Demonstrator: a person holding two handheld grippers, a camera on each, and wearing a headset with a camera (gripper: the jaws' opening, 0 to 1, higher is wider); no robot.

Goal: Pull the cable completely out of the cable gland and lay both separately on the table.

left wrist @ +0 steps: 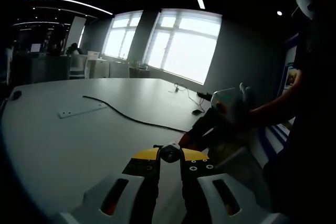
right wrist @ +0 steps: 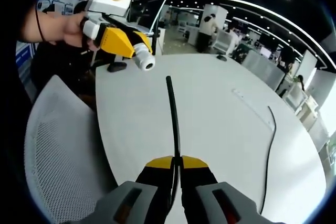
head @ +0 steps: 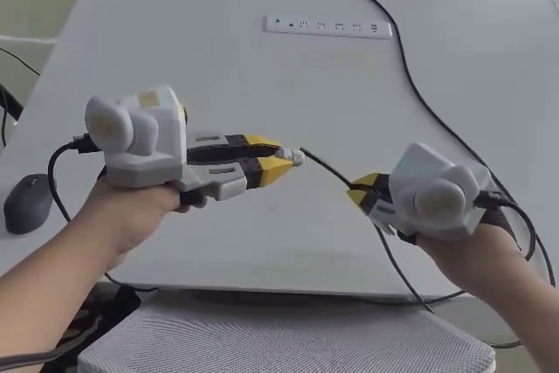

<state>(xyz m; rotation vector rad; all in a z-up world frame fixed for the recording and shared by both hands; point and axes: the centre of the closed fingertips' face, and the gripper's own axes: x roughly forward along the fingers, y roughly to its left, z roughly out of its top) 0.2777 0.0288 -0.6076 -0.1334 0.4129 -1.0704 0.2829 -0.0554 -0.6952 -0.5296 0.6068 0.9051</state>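
The left tool (head: 278, 162) is pinching the white cable gland (right wrist: 143, 57) at its jaw tips, the jaws drawn narrow on it. It is holding the gland in the air above the near part of the desk (head: 218, 76), with the open mouth facing right. The right tool (right wrist: 176, 162) is gripping the black cable (right wrist: 172, 114) between nearly closed jaws, and a short free length is sticking out ahead of them. That length is running left and slightly far, roughly toward the gland. In the right gripper view its tip is standing apart from the gland's mouth, so the cable appears to be fully out. The rest of the cable is trailing behind the right tool and down past the desk's near edge. With the gland lying left of the cable end, the coming move is probably calling for the hands to part further and lower. The left hand would be setting the gland on the near left, and the right hand laying the cable to the right.
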